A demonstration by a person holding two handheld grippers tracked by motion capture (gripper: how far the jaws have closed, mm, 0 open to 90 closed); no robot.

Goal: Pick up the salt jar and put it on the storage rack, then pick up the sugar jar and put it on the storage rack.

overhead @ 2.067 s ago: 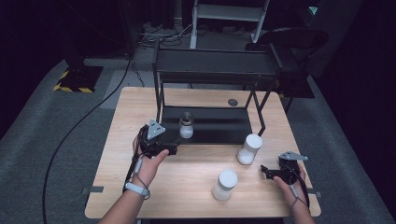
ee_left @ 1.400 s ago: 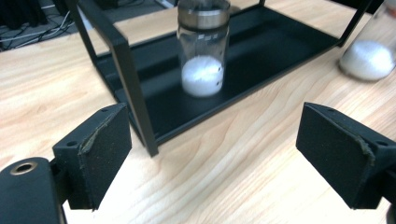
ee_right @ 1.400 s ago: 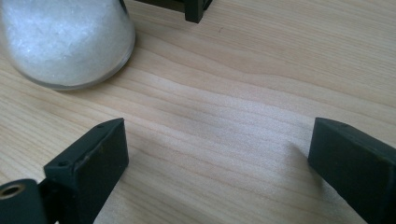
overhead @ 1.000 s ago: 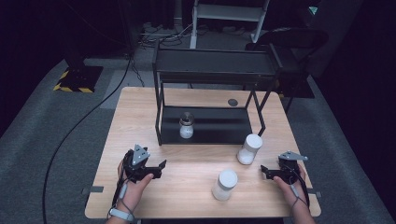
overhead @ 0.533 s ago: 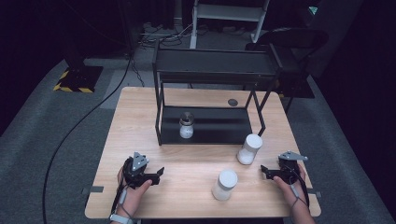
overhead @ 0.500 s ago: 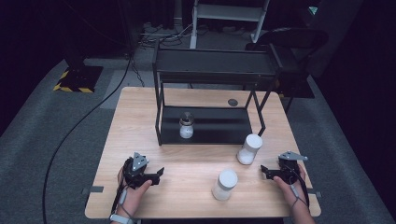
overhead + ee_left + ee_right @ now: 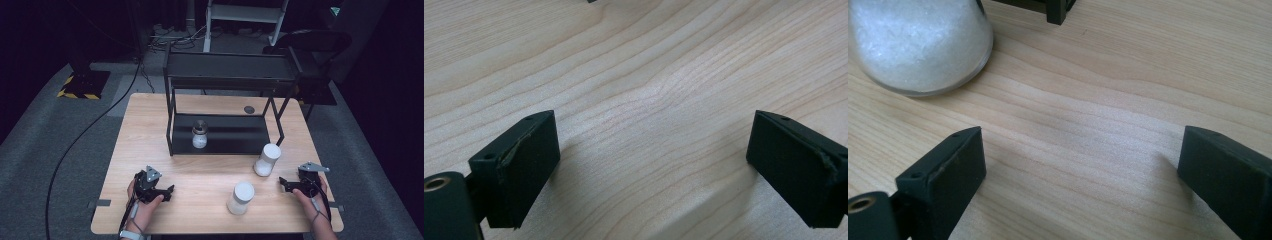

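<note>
Jars (image 7: 241,198) wait at lower centre of the table (image 7: 150,125); our left gripper (image 7: 165,192), fingers just spread wider and empty, and right gripper (image 7: 285,184), spread, should straddle one squarely.

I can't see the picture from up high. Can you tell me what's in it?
Two hands rest on a wooden table, each holding an open black gripper: the left gripper and the right gripper. Two white jars stand between them, and a small jar sits on a black rack's bottom shelf.
</note>
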